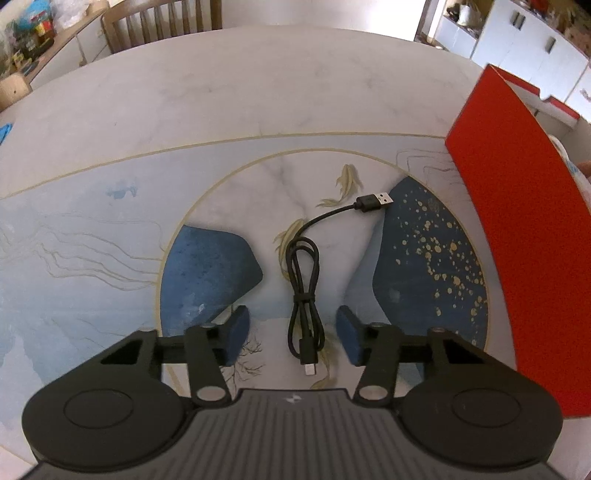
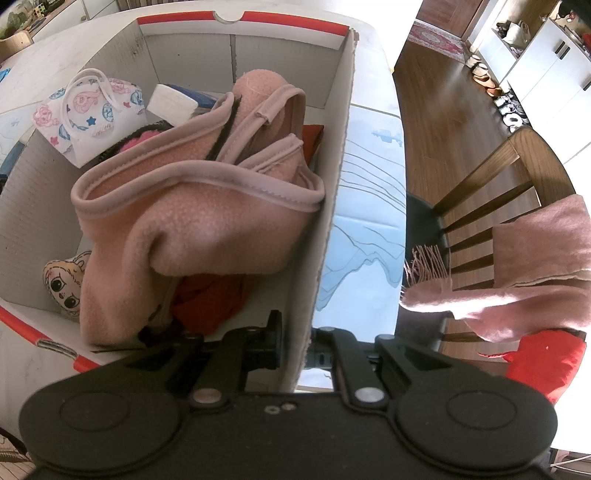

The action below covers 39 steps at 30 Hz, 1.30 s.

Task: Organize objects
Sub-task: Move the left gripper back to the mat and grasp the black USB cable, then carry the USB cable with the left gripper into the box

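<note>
A coiled black USB cable [image 1: 304,291] lies on the painted table [image 1: 221,129], its plug end pointing right. My left gripper [image 1: 293,334] is open, its blue pads either side of the cable's near loop, just above it. A red-and-white cardboard box [image 1: 517,229] stands at the right. In the right wrist view my right gripper [image 2: 299,350] is shut on the box's right wall [image 2: 332,206], one finger inside, one outside. The box holds a pink fleece garment [image 2: 195,221], a printed face mask [image 2: 88,114], a small doll [image 2: 66,284] and red cloth [image 2: 207,302].
A wooden chair [image 1: 162,22] stands beyond the table's far edge. Another chair [image 2: 491,206] to the right of the table carries a pink scarf [image 2: 517,273] and a red item [image 2: 546,362]. White cabinets [image 1: 532,40] line the back wall.
</note>
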Tool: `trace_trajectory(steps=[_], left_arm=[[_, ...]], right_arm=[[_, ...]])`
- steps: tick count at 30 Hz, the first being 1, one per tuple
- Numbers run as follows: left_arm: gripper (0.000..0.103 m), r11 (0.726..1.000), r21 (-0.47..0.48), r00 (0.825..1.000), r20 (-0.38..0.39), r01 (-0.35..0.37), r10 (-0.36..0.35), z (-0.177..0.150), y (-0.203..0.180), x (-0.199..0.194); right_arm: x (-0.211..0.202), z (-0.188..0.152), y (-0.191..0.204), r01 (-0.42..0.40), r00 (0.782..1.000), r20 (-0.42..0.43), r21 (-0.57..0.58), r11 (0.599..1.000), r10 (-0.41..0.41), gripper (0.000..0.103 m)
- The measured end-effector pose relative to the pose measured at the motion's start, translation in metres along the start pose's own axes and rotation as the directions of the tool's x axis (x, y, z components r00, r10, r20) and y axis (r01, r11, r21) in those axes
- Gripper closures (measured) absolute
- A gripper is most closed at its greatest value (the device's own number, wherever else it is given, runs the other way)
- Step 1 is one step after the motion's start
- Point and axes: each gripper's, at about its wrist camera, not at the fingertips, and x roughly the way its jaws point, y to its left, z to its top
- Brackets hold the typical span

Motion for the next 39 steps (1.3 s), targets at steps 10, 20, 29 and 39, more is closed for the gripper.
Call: trace_trajectory(steps=[10,20,29,39], left_arm=[[0.089,0.998,0.054,0.999,-0.029,-0.016,0.018,0.003,-0.010,-0.001],[0.093,0.997,0.001,0.997,0.024,0.080,-0.080,0.011,-0.009,-0.030],[0.093,0.992,0.049,0.988,0.102,0.116,-0.120,0.024,-0.015,-0.067],[0.093,0.981,0.124,0.972,0.163,0.148,-0.168,0.036,-0.026,-0.112]], right_arm=[[0.001,0.003,0.002,0.002,1.000,-0.001,0.000,1.000,-0.002,0.096],[0.002,-0.004,-0.008,0.001,1.000,0.003,0.001,1.000,-0.001,0.096],[0.002,-0.005,-0.013,0.002,1.000,0.004,-0.001,1.000,-0.002,0.096],[0.003,0.004,-0.012,0.004,1.000,0.002,-0.005,1.000,-0.004,0.096]])
